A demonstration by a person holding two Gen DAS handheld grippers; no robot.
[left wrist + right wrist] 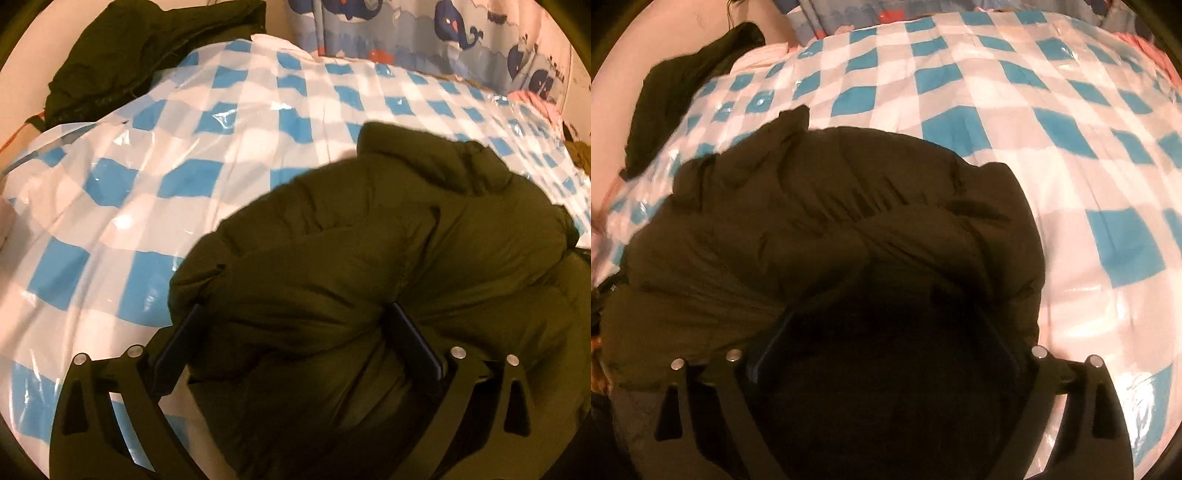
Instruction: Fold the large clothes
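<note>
The left tongs (295,325) stand spread wide, a thick roll of the dark olive puffer jacket (369,258) bulging up between the two fingers, one finger (173,347) on the jacket's left edge and the other sunk into a crease nearer its middle. Whether they truly squeeze the padding or merely straddle it cannot be told. The right tongs (886,332) are likewise spread, and the jacket (831,221) fills the gap between them, though that gap lies in deep shadow (the grip itself cannot be made out).

The jacket is quilted and puffy, bunched into a rounded heap with soft horizontal ridges and a raised collar-like fold at its far edge. It lies on the blue-and-white checked plastic sheet (184,155) that covers the bed, at the near side of the sheet, right up against both tongs.

At the sheet's far left corner, well apart from the jacket, a second dark garment (140,51) lies crumpled, seen also from the right wrist (683,85). Beyond the sheet's far edge hangs a whale-print fabric (443,29). No containers show in either view.
</note>
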